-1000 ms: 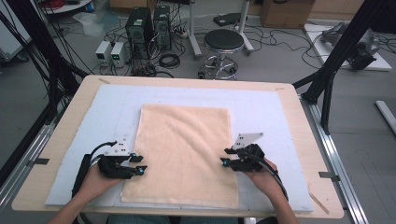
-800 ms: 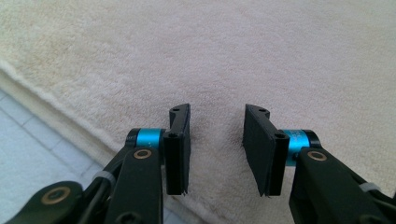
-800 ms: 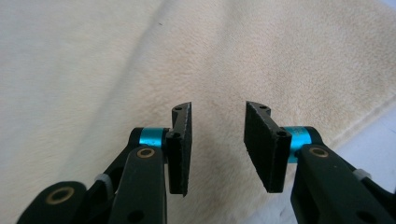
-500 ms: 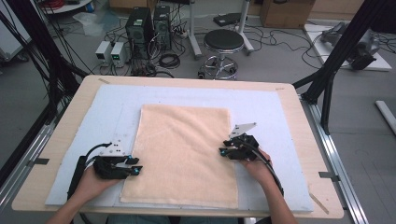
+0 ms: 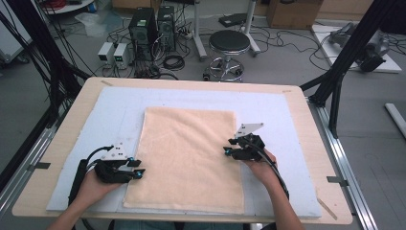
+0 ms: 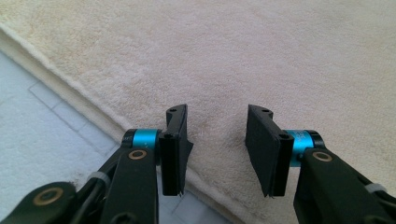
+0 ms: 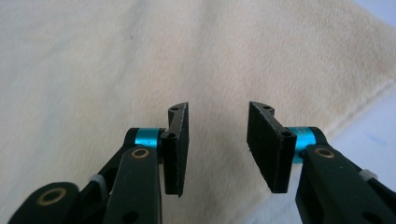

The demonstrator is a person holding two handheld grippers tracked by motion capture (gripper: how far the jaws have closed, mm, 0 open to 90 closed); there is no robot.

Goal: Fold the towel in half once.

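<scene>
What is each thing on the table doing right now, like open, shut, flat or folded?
towel: spread flat on the mat, not gripped.
left gripper: open, jaws apart at the towel's left edge, nothing between them.
right gripper: open, jaws apart over the towel's right edge, nothing between them.
mat: lying flat under the towel.

- A lab, by the look of it: computer towers (image 5: pixel 152 28) and power supplies (image 5: pixel 113 51) sit on the floor.
- Cables (image 5: pixel 292 45) trail everywhere.
- Black frame struts (image 5: pixel 352 48) ring the counter (image 5: pixel 72 120).
</scene>
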